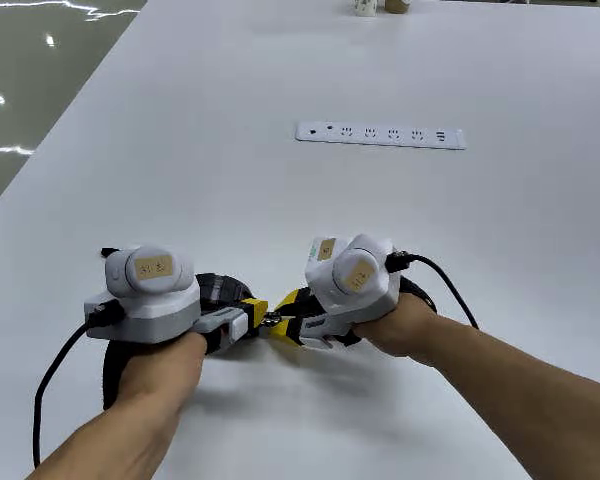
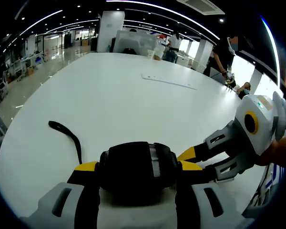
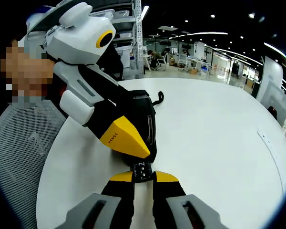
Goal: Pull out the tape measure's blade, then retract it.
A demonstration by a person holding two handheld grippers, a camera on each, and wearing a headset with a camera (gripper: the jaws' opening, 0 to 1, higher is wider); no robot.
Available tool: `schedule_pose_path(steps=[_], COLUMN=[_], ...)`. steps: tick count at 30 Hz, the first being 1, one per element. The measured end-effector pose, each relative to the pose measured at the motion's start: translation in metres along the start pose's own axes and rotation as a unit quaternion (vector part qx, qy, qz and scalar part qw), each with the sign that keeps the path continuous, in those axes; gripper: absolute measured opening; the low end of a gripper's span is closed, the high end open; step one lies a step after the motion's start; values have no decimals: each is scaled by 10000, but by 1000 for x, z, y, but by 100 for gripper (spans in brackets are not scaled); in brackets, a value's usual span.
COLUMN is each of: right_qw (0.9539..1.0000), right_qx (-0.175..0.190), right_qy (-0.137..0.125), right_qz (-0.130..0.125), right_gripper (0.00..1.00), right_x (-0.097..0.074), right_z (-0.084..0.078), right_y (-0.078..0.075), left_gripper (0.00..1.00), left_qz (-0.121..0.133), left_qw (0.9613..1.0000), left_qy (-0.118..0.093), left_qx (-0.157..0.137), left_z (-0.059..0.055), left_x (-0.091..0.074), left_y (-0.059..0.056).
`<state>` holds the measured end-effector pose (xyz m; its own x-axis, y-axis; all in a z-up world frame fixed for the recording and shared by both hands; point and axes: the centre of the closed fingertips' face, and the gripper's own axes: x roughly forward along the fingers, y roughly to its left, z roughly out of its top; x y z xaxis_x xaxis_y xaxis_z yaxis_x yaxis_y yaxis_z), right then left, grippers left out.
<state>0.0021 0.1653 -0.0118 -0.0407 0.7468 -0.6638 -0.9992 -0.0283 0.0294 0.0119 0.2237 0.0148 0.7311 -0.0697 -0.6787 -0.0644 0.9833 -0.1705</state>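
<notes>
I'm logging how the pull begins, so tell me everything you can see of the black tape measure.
The black tape measure is a rounded, plastic-looking case with a grey band, clamped between the left gripper's yellow-tipped jaws. Its blade tip, dark with pale markings, barely sticks out and is pinched by the right gripper, close against the case. A thin black strap trails from the case onto the white table.

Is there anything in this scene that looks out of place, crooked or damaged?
Nothing stands out. The left hand-held gripper clamps the black tape measure, the right hand-held gripper pinches the tip of the blade just outside the case, and the power strip lies flat on the white table.
</notes>
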Motion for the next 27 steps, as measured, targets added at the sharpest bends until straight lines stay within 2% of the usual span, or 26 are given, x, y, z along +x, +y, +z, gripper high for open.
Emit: schedule_pose_path(steps=[6,27], right_qw=[10000,9997], right_qx=[8,-224], right_qy=[-49,84], right_qz=[35,84], right_gripper=[11,12], right_x=[5,6], right_z=[4,4], right_y=[1,2], left_gripper=[59,61], left_qz=[-1,92], left_qw=[10000,9999], left_qy=[-1,35], left_qx=[-3,65], left_z=[0,0], left_x=[0,0], left_y=[0,-1])
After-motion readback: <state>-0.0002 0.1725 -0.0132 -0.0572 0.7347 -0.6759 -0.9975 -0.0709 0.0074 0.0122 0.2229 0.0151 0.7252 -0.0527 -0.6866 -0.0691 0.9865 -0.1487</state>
